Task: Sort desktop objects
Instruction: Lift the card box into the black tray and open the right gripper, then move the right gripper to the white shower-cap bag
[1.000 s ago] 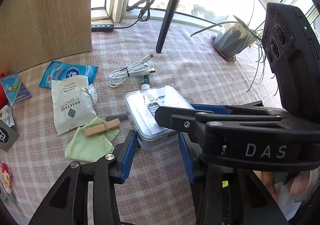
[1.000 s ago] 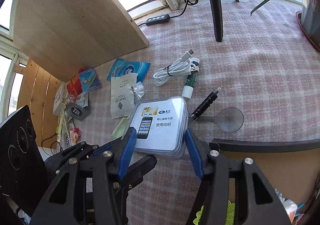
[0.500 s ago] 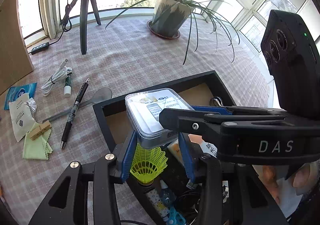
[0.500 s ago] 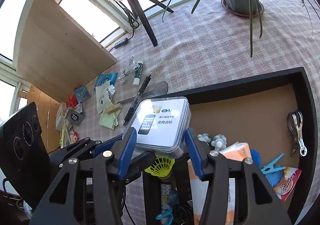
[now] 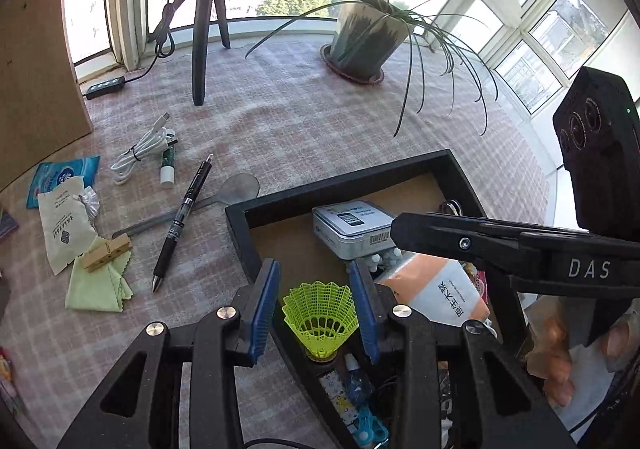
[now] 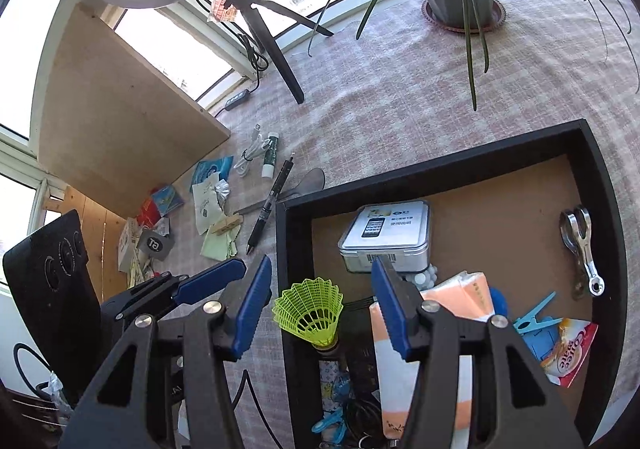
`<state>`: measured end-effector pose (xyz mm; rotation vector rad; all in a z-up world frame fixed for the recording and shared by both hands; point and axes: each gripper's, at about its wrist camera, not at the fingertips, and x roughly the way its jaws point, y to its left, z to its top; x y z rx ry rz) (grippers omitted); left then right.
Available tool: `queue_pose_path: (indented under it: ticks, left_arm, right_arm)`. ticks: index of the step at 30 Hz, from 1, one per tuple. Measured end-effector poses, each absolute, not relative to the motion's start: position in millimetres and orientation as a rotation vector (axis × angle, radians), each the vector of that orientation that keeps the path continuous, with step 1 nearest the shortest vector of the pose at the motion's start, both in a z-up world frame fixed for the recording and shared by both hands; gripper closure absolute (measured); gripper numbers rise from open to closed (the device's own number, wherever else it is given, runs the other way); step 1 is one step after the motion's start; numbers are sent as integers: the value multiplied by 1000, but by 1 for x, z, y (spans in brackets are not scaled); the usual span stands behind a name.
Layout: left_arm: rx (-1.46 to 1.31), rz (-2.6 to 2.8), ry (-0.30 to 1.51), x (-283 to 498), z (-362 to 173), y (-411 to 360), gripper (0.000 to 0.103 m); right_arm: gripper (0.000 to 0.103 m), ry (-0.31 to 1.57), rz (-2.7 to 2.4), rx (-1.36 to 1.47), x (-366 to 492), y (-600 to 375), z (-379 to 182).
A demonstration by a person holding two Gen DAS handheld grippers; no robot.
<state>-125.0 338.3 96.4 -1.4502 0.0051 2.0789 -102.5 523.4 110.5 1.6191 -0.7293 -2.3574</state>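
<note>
I see the black tray [image 6: 600, 225] on the checked cloth, and I place everything from it. Inside it, toward its far left corner, the clear plastic box [image 6: 386, 239] lies flat on the brown floor, held by neither tool. Nearer me in the tray stands the green shuttlecock [image 6: 310, 315]. My left gripper [image 5: 316, 309] and right gripper [image 6: 322, 309] both hang above the tray's near end, fingers spread wide, holding nothing. Left of the tray, on the cloth, lies the black pen [image 5: 182, 223].
</note>
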Motion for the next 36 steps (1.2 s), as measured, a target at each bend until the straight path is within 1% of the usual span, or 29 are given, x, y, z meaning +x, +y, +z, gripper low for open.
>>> queue_pose_path:
  ticks: [4, 7, 18, 22, 25, 27, 29, 31, 36]
  left_arm:
    - [-1505, 2136, -39, -143, 89, 304, 69]
    - [-1548, 2193, -78, -156, 82, 274, 69]
    - [-1670, 2350, -206, -199, 51, 175, 69]
    - [-1686, 2379, -236, -210, 41, 156, 57]
    - [-1700, 2375, -263, -218, 32, 148, 56]
    - [-1706, 2367, -284, -223, 25, 146, 53]
    - [-1702, 2368, -311, -227, 19, 145, 43]
    - [-1688, 2364, -332, -228, 14, 145, 39]
    - [-1692, 2347, -342, -233, 0, 150, 39]
  right_arm:
    - [49, -681, -2322, 1636, -114, 503, 108]
    - [44, -644, -2304, 1639, -126, 486, 108]
    - [43, -561, -2191, 1632, -190, 392, 98]
    - [43, -554, -2128, 1645, -218, 352, 88]
    - [43, -522, -2109, 1685, -237, 327, 73]
    - [43, -510, -2103, 1710, -247, 315, 60]
    - [43, -511, -2123, 1721, -255, 308, 49]
    - [43, -534, -2111, 1741, -260, 302, 37]
    - [43, -520, -2106, 1767, -270, 289, 20]
